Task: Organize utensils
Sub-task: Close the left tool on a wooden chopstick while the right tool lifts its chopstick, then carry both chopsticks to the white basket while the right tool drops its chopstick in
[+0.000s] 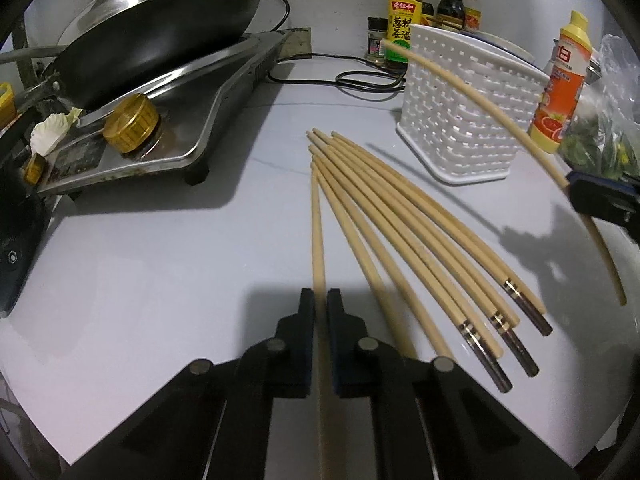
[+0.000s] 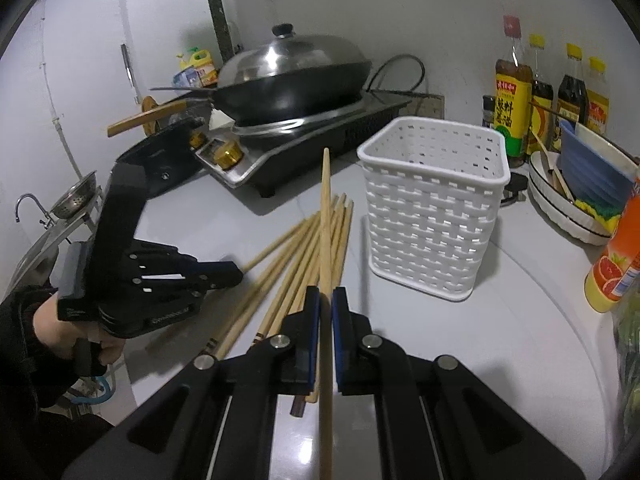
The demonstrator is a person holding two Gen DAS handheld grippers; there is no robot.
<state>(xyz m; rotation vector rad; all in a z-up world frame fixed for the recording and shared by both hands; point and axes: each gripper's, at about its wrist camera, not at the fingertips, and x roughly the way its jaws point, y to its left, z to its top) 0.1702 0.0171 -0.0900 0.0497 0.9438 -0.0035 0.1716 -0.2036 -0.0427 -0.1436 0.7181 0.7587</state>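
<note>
Several wooden chopsticks point(image 1: 404, 228) lie fanned on the white counter; they also show in the right wrist view point(image 2: 296, 256). My left gripper point(image 1: 319, 308) is shut on one chopstick point(image 1: 317, 216) at the left of the fan, low on the counter. My right gripper point(image 2: 326, 300) is shut on another chopstick point(image 2: 326, 216) and holds it above the pile, its tip pointing toward the stove. That raised chopstick point(image 1: 480, 100) crosses in front of the white perforated basket point(image 1: 460, 108), which stands empty to the right of the pile point(image 2: 434, 208).
A stove with a lidded black wok point(image 1: 160, 28) stands at the back left. Sauce bottles point(image 1: 404, 12) line the wall behind the basket. An orange bottle point(image 1: 562, 88), bagged greens point(image 1: 604, 136) and stacked bowls point(image 2: 576, 196) sit to the right. A cable point(image 1: 352, 80) runs behind.
</note>
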